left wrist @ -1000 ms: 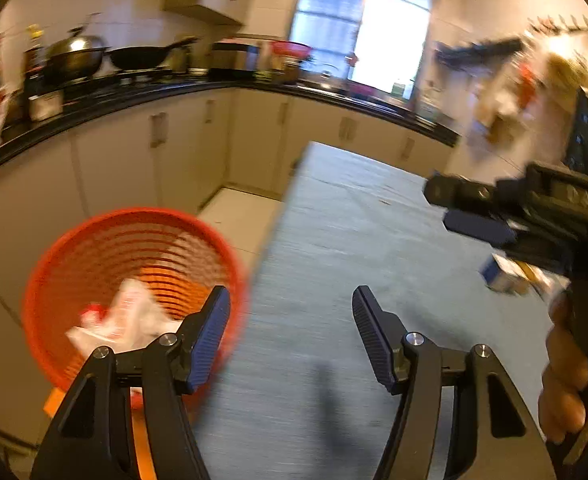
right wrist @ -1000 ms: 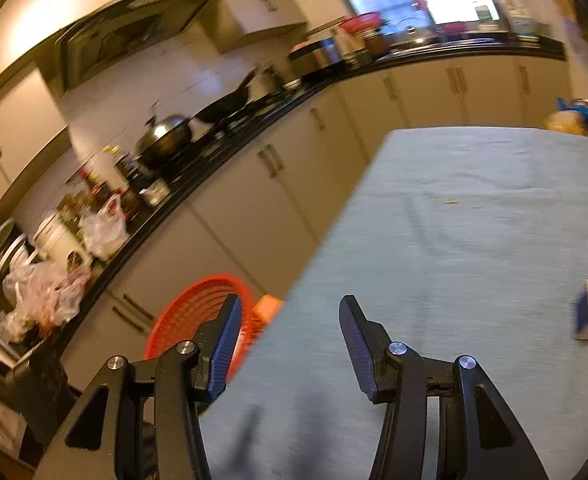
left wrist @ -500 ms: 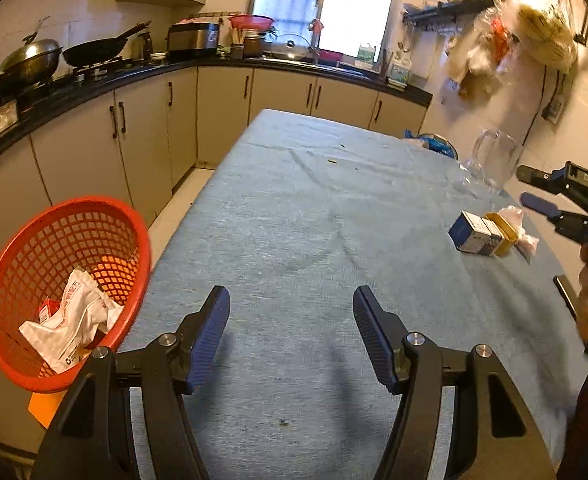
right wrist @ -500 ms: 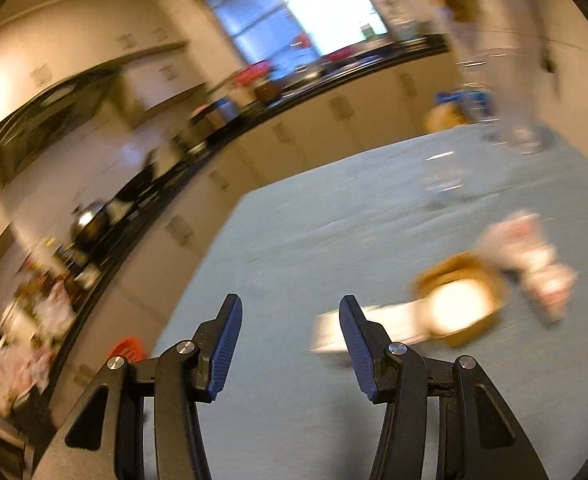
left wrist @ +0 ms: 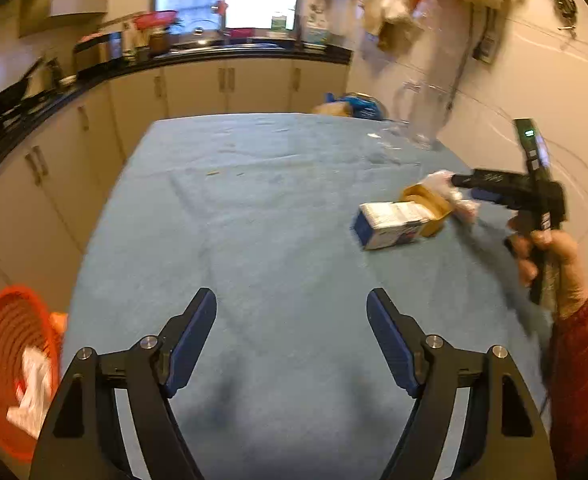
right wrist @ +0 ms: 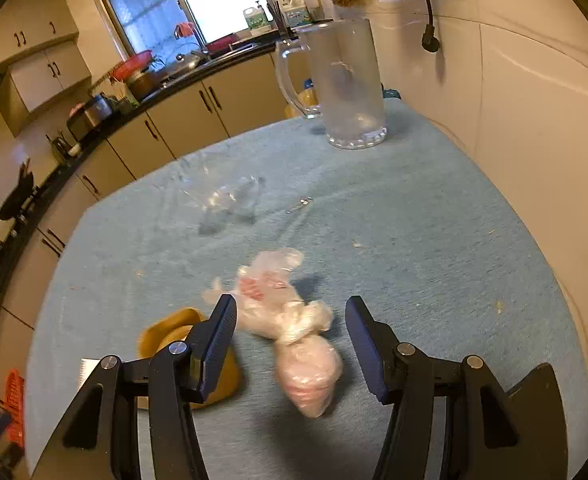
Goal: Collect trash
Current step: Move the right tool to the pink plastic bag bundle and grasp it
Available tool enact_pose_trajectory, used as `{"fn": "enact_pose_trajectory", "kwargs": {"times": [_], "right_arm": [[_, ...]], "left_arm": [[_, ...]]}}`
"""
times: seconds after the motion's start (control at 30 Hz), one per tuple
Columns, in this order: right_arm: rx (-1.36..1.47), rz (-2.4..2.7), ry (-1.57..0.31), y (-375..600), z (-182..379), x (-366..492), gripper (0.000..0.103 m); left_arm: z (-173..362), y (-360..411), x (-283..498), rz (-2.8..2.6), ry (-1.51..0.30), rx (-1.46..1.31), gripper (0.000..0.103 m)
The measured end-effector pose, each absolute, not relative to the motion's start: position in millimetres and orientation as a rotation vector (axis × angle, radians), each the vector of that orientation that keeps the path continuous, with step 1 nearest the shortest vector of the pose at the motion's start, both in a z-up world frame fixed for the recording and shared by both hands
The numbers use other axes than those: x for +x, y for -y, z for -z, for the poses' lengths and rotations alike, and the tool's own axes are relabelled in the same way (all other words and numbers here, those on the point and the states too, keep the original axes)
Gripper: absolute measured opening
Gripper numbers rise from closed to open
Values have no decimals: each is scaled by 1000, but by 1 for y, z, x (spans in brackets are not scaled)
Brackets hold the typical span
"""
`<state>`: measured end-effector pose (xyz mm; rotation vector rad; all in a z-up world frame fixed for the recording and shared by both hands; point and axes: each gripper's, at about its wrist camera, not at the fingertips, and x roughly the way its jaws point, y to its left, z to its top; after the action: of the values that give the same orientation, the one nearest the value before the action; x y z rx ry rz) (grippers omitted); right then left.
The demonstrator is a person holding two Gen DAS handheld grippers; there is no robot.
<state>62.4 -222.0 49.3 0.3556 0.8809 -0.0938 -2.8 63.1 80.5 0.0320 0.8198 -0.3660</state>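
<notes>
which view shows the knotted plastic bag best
The right wrist view: the knotted plastic bag lies close and whole on the table, between the open right gripper fingers. The left wrist view shows only a small blurred piece, partly behind that gripper.

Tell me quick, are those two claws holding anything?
Left gripper: open, empty, above the table.
Right gripper: open, fingers either side of the knotted plastic bag, not gripping it.

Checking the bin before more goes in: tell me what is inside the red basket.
In the left wrist view, the red basket holds a crumpled white wrapper with some red on it. The frame is blurred and the basket is cut by the picture's edge, so anything beneath the wrapper cannot be seen.
</notes>
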Motion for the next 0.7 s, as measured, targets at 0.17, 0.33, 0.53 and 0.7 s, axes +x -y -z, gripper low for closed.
{"fn": "enact_pose_trajectory", "kwargs": {"times": [0.17, 0.33, 0.53, 0.7], "right_arm": [[336, 49, -924, 221, -32, 72, 61], [315, 11, -928, 213, -25, 74, 48], [373, 27, -883, 220, -33, 69, 43], [497, 30, -863, 239, -34, 64, 43]], "left_arm": [[-88, -33, 24, 421, -849, 37, 79], [-85, -10, 48, 483, -869, 19, 80], [-68, 11, 80, 528, -923, -21, 81], [-57, 19, 109, 515, -945, -128, 81]]}}
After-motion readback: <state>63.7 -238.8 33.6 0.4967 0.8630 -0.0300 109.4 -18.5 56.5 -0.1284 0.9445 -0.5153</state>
